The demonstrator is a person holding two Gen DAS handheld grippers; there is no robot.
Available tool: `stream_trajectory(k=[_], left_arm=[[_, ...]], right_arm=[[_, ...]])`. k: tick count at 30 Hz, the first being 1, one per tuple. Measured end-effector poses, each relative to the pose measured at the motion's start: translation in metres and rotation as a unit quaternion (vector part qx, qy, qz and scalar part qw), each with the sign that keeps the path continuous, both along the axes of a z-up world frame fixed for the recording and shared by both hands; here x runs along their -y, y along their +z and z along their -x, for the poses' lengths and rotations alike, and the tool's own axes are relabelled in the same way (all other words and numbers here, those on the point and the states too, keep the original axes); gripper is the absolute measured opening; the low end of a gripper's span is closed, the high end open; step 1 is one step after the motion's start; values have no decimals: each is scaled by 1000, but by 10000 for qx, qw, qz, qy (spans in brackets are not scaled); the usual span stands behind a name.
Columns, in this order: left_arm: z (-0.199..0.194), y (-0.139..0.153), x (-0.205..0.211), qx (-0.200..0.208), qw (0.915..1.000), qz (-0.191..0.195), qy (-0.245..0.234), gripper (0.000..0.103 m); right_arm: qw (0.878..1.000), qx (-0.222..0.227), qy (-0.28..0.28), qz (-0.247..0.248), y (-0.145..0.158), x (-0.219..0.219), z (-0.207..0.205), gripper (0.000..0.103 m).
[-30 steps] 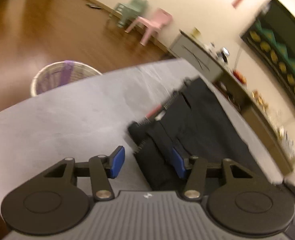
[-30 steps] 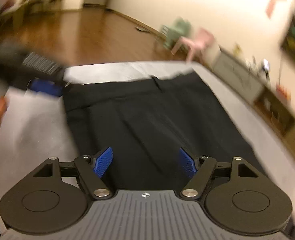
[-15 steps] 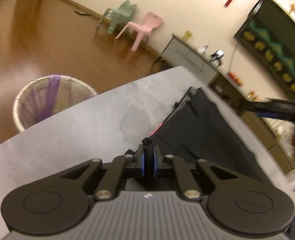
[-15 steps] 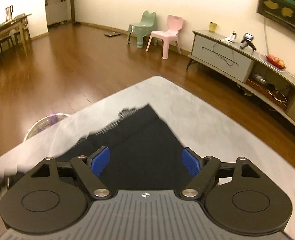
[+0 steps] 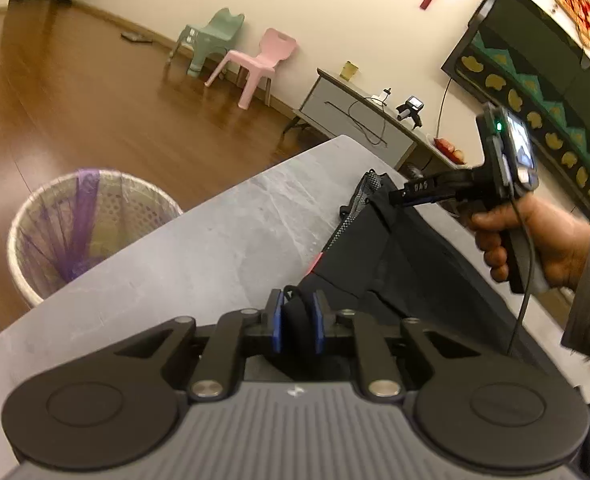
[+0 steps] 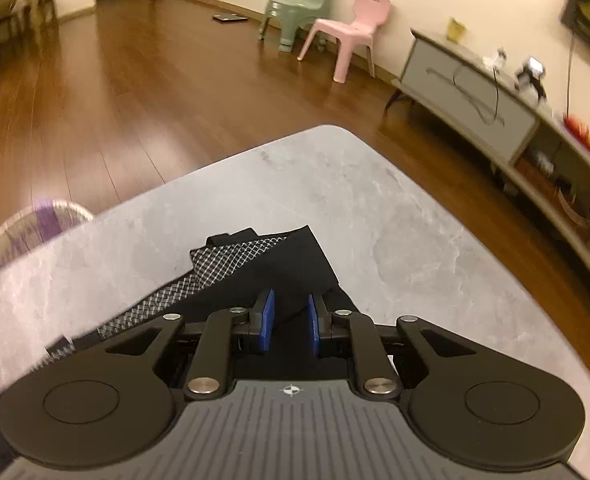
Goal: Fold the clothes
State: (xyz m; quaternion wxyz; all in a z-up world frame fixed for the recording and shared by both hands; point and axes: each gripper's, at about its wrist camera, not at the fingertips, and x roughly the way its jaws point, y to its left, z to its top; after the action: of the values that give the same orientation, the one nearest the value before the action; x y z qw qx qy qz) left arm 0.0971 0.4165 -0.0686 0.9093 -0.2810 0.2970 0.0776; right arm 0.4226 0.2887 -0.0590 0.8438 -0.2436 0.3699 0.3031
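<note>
A black garment [image 5: 399, 256] with a mesh lining lies on the grey marble table [image 5: 223, 232]. My left gripper [image 5: 298, 314] is shut on a near corner of its waistband. My right gripper [image 6: 291, 312] is shut on the far corner of the garment [image 6: 279, 272], where the white mesh lining [image 6: 231, 260] shows. In the left wrist view the right gripper [image 5: 399, 196] pinches the raised far edge, held by a hand [image 5: 535, 240].
A wire waste basket [image 5: 83, 224] with a purple bag stands on the floor beyond the table's left edge. A green chair [image 5: 211, 40], a pink chair [image 5: 263, 64] and a grey sideboard [image 5: 359, 120] stand by the far wall. The table corner [image 6: 327, 132] is ahead.
Both grippers went from open to shut on the garment's edge. The right gripper moved to the far corner and closed there. The garment edge now lifts between them.
</note>
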Motion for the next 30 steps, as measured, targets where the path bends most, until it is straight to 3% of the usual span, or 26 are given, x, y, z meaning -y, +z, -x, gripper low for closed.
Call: stream_trajectory(k=[2, 4, 5, 6, 7, 9, 12, 14, 17, 21, 23, 25, 28, 30], left_arm=[[5, 3, -1, 12, 10000, -23, 60, 21], [17, 9, -4, 100, 9996, -74, 246, 46], [24, 14, -5, 188, 9991, -104, 377, 64], [31, 17, -8, 237, 9984, -91, 509, 74], [33, 15, -14, 224, 9981, 150, 546, 76], [39, 7, -27, 249, 9941, 848, 636, 76], [54, -6, -54, 545, 9727, 2036, 966, 75], [62, -10, -64, 721, 9621, 2399, 1075, 76], [63, -13, -63, 715, 9582, 2623, 889, 78], [55, -14, -53, 636, 9565, 2809, 476, 81], [52, -13, -48, 589, 9612, 2665, 391, 83], [47, -14, -41, 602, 9621, 2645, 265, 84], [38, -15, -29, 626, 9628, 2628, 70, 90], [28, -17, -22, 731, 9581, 2771, -12, 96]], right_arm=[[9998, 101, 19, 158, 0, -4, 1, 21], [9992, 196, -195, 279, 9, -6, 3, 23], [9992, 168, -353, -11, 22, -2, 10, 24], [9980, 126, -512, -345, 35, 2, 17, 36], [9957, -29, -626, -686, 44, 6, 27, 60], [9914, -488, -477, -1121, 56, 11, 61, 83], [9857, -923, 382, -1356, 62, 15, 136, 84], [9804, -971, 1121, -1294, 55, 20, 195, 86], [9835, -574, 1529, -774, 30, 13, 233, 86], [9795, -11, 2015, -50, -4, 2, 281, 75], [9848, 66, 1734, -93, -5, 1, 273, 41], [9888, 132, 1474, -191, 2, 3, 263, 20], [9910, 214, 1254, -414, 17, 10, 256, 8], [9906, 117, 1191, -663, 27, 19, 250, 7]])
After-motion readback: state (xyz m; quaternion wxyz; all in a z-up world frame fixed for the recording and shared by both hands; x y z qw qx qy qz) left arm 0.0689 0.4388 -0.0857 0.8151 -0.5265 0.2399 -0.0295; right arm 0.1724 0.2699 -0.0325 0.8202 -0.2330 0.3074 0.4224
